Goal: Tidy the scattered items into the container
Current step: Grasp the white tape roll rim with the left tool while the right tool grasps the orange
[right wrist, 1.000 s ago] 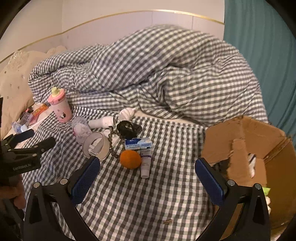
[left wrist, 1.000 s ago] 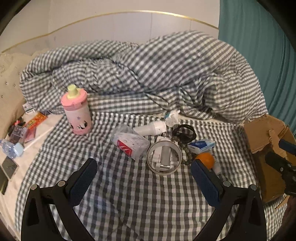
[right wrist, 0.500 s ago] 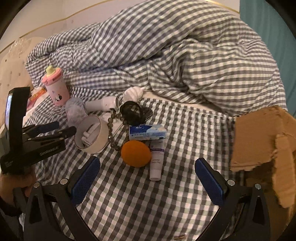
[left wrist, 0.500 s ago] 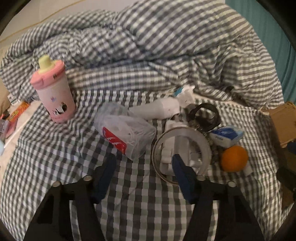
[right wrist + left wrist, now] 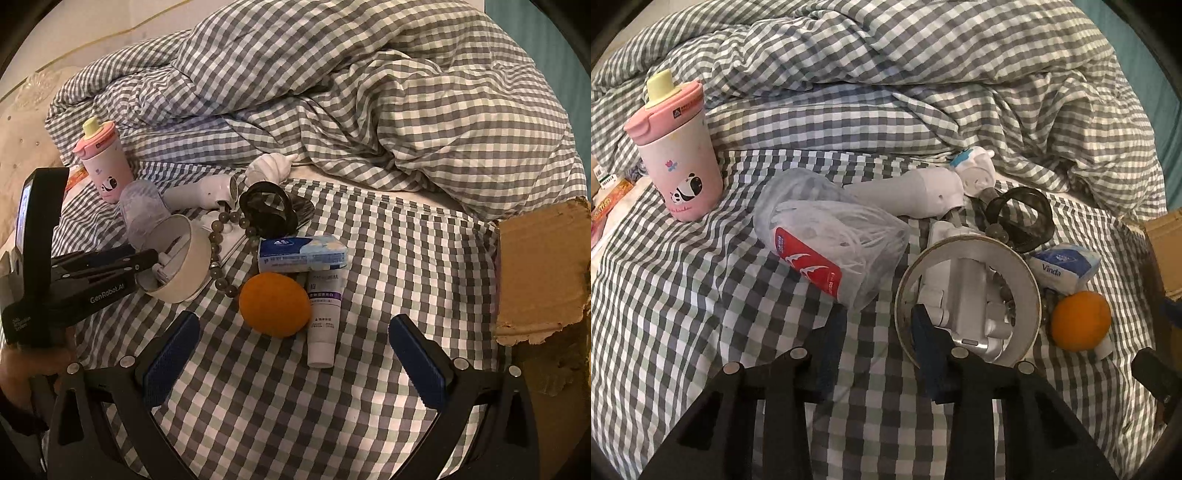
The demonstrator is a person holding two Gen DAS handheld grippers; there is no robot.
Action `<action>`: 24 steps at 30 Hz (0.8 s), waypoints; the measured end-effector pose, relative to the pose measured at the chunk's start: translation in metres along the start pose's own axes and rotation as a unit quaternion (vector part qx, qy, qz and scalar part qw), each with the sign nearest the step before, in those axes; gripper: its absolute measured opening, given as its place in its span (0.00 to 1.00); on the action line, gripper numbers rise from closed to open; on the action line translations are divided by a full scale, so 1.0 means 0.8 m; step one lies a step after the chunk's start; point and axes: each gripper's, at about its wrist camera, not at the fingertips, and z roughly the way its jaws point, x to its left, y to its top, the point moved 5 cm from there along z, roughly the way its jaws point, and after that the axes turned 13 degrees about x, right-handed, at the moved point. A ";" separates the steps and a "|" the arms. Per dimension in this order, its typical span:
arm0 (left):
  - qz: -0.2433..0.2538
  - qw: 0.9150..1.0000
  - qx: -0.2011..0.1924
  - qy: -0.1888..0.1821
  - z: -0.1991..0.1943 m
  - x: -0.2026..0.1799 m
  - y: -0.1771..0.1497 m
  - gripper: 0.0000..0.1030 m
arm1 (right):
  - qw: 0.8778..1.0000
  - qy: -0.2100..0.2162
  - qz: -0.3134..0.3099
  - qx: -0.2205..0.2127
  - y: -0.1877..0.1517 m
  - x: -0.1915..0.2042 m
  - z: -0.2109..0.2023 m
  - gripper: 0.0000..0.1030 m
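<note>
Scattered items lie on a checked bed sheet. A white tape roll [image 5: 967,243] lies flat with small white parts inside it. My left gripper [image 5: 879,332] is closing; the roll's near rim is between its jaws, one finger inside the ring and one outside, and the pads do not press on it. In the right wrist view the left gripper [image 5: 147,264] meets the tape roll [image 5: 195,254] from the left. My right gripper [image 5: 293,343] stands wide open just short of an orange [image 5: 273,304]. The cardboard box [image 5: 543,273] is at the right.
A pink lidded cup [image 5: 677,155] stands at the left. Nearby are a clear bag with a red label [image 5: 827,243], a white handheld device [image 5: 916,192], a black band [image 5: 1023,218], a tissue pack [image 5: 303,253], a cream tube [image 5: 325,310] and a bead string [image 5: 221,258]. A rumpled duvet [image 5: 369,92] lies behind.
Both grippers have come down and closer to the items. The left jaws have narrowed from wide open to straddle the tape roll's rim. The right jaws stay wide.
</note>
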 end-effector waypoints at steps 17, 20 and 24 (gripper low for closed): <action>-0.011 1.000 -0.014 -0.025 -0.007 -0.004 0.002 0.04 | 1.000 0.010 0.002 0.003 0.004 0.008 0.015 0.99; -0.012 0.999 -0.024 -0.018 -0.020 0.002 0.002 0.04 | 1.000 0.012 0.000 0.005 0.005 0.011 0.020 0.99; -0.022 0.999 -0.032 -0.017 -0.040 0.019 0.000 0.04 | 1.000 0.011 -0.003 0.008 0.008 0.016 0.030 0.99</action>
